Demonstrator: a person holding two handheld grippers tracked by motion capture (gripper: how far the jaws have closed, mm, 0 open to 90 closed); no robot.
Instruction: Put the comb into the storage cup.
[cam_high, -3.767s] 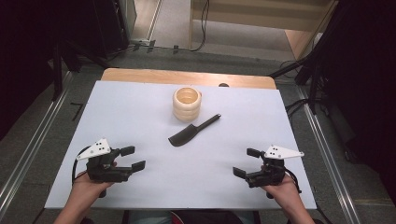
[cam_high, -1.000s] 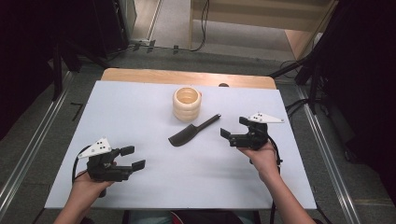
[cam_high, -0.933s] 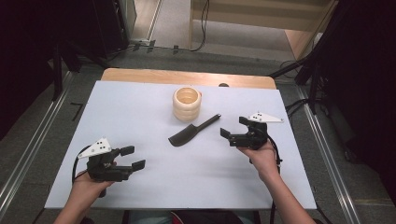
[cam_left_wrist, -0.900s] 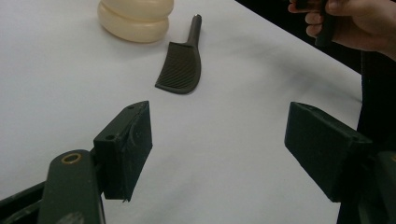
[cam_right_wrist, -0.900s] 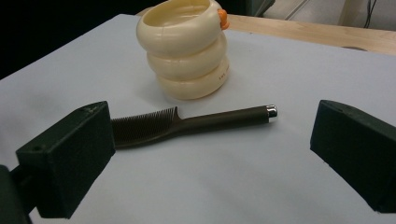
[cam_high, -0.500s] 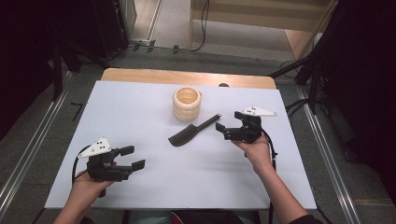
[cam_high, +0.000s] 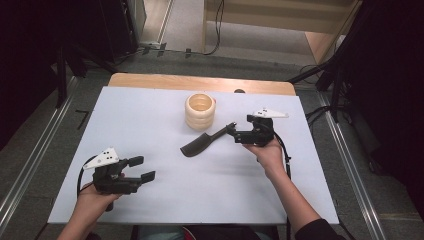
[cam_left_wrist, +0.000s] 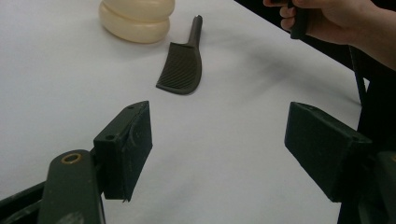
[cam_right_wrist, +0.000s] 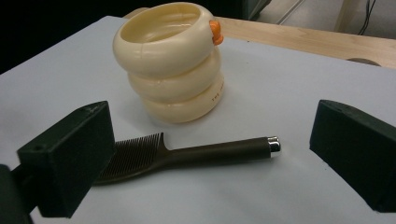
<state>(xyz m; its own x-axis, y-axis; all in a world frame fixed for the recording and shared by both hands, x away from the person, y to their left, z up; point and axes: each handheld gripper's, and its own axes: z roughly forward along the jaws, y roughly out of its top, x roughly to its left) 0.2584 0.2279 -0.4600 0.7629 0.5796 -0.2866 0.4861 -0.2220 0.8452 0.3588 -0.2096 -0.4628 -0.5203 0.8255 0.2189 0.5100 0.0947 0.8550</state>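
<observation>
Right tool (cam_high: 235, 133) now nearer, jaws apart, at dark fine-toothed comb's (cam_high: 202, 143) silver-tipped handle.

Obstacles sit mid-frame in high view: cream ribbed cup (cam_high: 200, 111) w/ dark comb (cam_high: 204, 142) just below it, handle end pointing right. Right gripper (cam_high: 236, 133), jaws apart, crowds that handle tip, so approach from right is taken. Left gripper (cam_high: 142, 169) sits lower left. White table (cam_high: 135, 110) bare across upper left & lower centre: free passage there.
</observation>
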